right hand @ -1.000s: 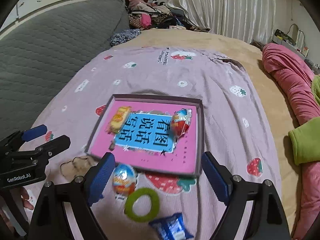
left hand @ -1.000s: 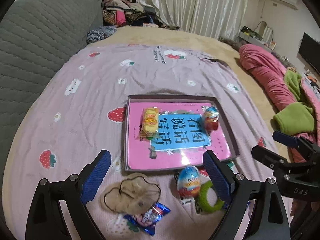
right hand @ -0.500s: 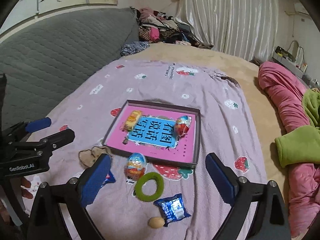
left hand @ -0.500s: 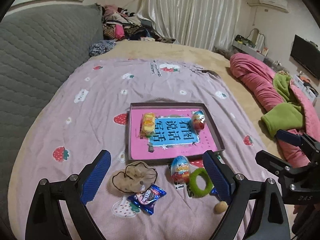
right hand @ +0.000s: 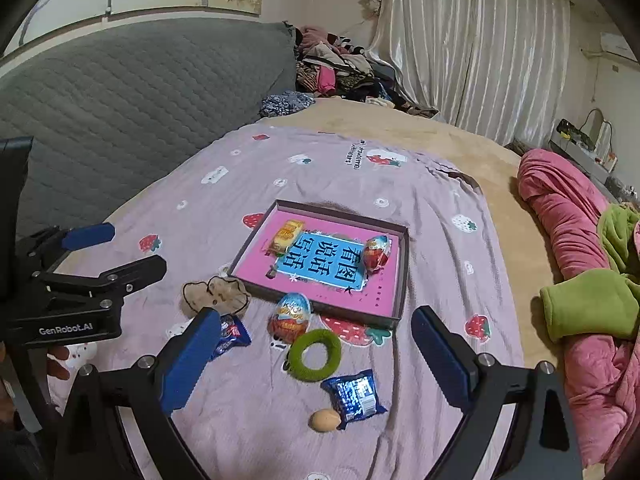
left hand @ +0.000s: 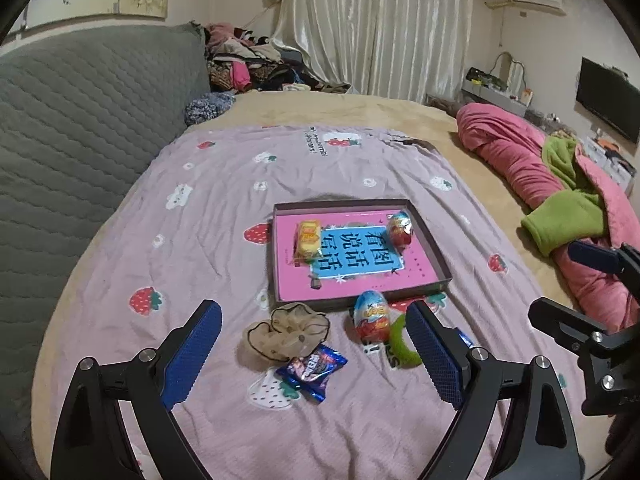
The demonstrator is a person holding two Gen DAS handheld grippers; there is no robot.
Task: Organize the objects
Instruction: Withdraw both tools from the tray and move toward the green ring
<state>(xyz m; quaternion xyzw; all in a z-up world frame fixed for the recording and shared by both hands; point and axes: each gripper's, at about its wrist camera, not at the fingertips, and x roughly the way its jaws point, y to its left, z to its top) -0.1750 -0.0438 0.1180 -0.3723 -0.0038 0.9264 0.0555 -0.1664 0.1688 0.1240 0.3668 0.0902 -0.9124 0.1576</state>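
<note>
Left wrist view: the left gripper (left hand: 314,338) hangs above the near part of the lilac strawberry-print bedspread (left hand: 192,248), its blue-padded jaws spread wide with nothing between them. Under it, on the bedspread, lie a beige scrunchie (left hand: 286,330) and, just nearer, a blue candy wrapper (left hand: 312,372) touching its edge. A shallow box tray (left hand: 280,216) with a pink and blue printed floor sits in the middle of the bedspread. Inside it a yellow snack pack (left hand: 308,240) lies by the left wall and a red foil egg (left hand: 401,229) near the far right corner. A blue foil egg (left hand: 372,322) stands just outside the tray's near wall, and a green ring (left hand: 400,344) beside it is partly hidden by the right finger. The right gripper (left hand: 580,292) shows at the right edge.

Right wrist view: the right gripper (right hand: 316,350) is released too, jaws wide apart and empty. Between them on the bedspread (right hand: 440,216) lie the green ring (right hand: 316,354), a second blue wrapper (right hand: 354,396) and a small tan egg-shaped thing (right hand: 326,420) touching the wrapper, near the bedspread's near edge. The blue foil egg (right hand: 290,316) leans by the tray's (right hand: 402,280) near wall. The scrunchie (right hand: 216,296) lies at the tray's near left corner, with the first wrapper (right hand: 232,332) behind the left finger. The yellow snack pack (right hand: 286,236) and red foil egg (right hand: 378,252) rest in the tray. The left gripper (right hand: 124,252) is at the left, open.
</note>
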